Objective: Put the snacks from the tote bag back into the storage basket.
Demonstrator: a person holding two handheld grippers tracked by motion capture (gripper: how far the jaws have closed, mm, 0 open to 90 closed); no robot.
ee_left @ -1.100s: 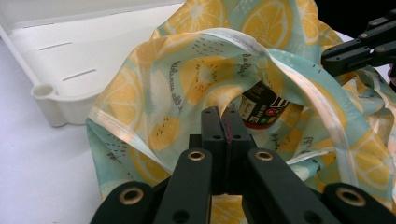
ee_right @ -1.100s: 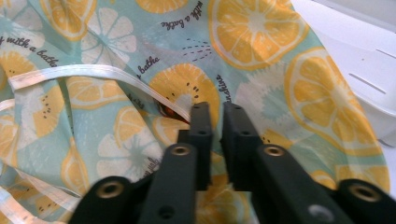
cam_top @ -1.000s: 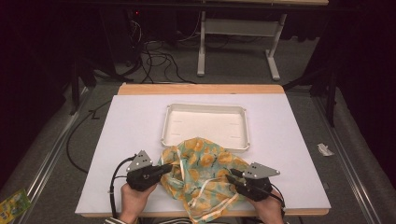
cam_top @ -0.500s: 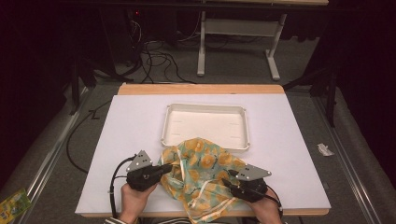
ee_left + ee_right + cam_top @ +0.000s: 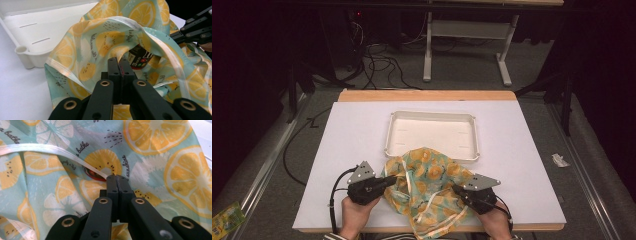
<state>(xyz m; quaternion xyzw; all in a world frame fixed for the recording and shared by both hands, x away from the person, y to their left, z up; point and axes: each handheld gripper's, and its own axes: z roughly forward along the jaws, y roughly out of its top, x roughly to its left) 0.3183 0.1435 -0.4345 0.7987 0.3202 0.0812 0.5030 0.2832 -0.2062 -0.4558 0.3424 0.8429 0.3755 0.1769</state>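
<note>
High view: the lemon-print bag [image 5: 427,187] lay between the left gripper [image 5: 392,181] and the right gripper [image 5: 458,190], just before the white tray [image 5: 432,150]. Left gripper view: jaws clamped on the bag's rim; a dark bottle [image 5: 138,58] sat just beyond. Right gripper view: jaws, just closed, pinched the fabric. The mouth-opening step was judged in hand; spreading the rims apart was called for next.

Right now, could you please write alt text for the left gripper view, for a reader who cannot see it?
The left hand-held gripper, jaws shut, pinches the edge of a lemon-print fabric bag, whose opening shows a dark labelled bottle inside. A white tray sits behind the bag on the white table, and the right hand-held gripper reaches the bag from the right.
</note>
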